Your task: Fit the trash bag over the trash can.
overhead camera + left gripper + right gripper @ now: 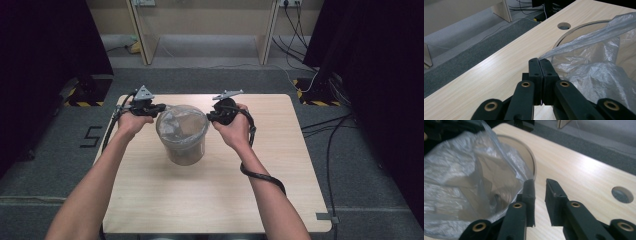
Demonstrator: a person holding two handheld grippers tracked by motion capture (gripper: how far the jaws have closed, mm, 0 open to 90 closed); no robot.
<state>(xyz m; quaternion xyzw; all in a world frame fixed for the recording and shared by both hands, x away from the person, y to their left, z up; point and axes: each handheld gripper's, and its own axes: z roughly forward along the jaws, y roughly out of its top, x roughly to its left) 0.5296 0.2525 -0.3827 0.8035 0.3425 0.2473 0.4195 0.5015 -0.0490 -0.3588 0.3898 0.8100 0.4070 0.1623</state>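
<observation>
Clear bin (183, 137) with a plastic bag liner (179, 124) sits upright on the wooden surface (150, 195), nearer its far edge than the near one, roughly midway between the left and right edges

Left tongs (540, 62) at the bin's left rim, jaws together and clamped on the edge of the liner (596, 62); film is pulled taut from the jaw tips out over the rim. In the high view the left tongs (159, 107) sit just beside the bin at rim height

Right tongs (539, 185) at the bin's right rim, jaws apart with a gap, nothing pressed between them; liner (461, 177) lies just beside the left jaw, bare surface shows through the gap. In the high view the right tongs (210, 117) are close against the rim

Round cable hole (622, 194) in the surface near its far right corner
</observation>
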